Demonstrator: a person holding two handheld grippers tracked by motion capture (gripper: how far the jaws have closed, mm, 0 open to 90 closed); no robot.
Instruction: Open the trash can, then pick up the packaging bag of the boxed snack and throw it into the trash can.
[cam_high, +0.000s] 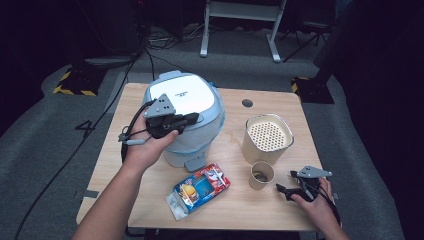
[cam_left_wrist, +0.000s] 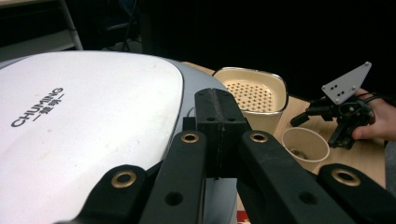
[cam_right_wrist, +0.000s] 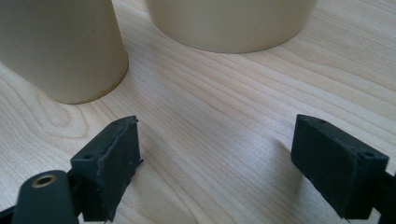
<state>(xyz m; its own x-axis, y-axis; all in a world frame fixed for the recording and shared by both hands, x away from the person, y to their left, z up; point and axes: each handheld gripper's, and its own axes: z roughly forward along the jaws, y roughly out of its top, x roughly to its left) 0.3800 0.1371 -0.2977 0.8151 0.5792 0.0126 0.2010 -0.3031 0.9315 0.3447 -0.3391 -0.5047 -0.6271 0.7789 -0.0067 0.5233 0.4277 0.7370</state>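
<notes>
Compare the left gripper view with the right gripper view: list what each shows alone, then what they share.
Left gripper view alone: the appliance's white lid, the left gripper with fingers shut over it, and the right gripper in a hand. Right gripper view alone: the right gripper's own fingers spread wide above bare wood. Shared: the paper cup, the cream perforated basket and the table.

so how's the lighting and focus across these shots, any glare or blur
High view: the table is lit, the room around it dark. Left gripper view: the appliance lid glares pale, and the left gripper looms close, slightly soft. Right gripper view: sharp wood grain, soft shadows beside the right gripper; the paper cup looks slightly blurred.
</notes>
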